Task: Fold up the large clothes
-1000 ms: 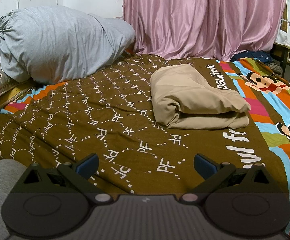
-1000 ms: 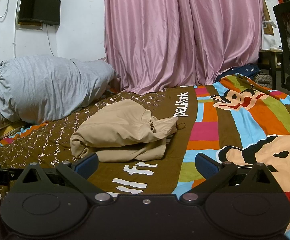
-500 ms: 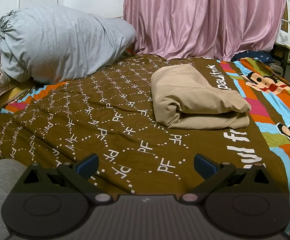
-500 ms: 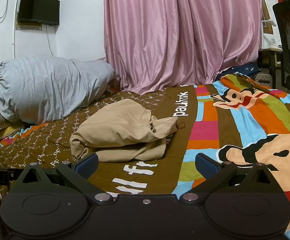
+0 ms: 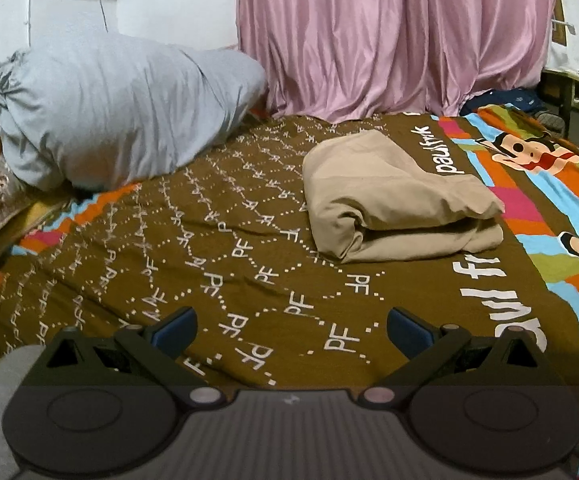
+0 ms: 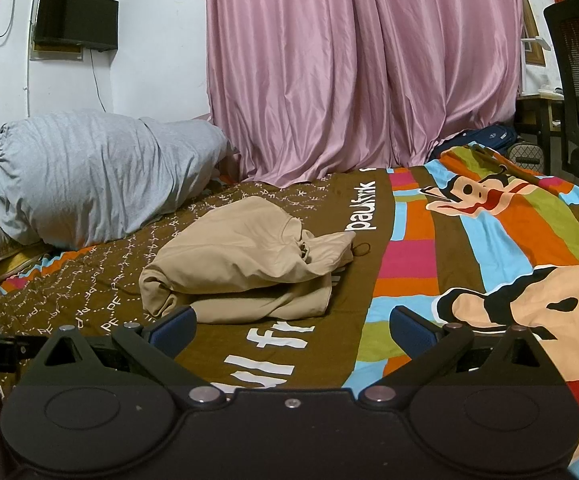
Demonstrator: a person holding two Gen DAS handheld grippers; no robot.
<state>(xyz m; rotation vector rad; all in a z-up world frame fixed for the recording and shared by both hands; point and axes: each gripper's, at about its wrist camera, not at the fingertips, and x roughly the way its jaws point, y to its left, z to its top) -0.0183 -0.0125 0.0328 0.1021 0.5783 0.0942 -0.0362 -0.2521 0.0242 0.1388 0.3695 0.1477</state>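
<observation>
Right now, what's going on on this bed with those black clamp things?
A person is holding two hand-held grippers over the bed to fold clothes. The beige garment lies folded into a bundle on the patterned bedspread, near the grey pillow. Neither tool is touching it: the left gripper and the right gripper are both open and empty, short of the bundle. The fold looks done or paused.
</observation>
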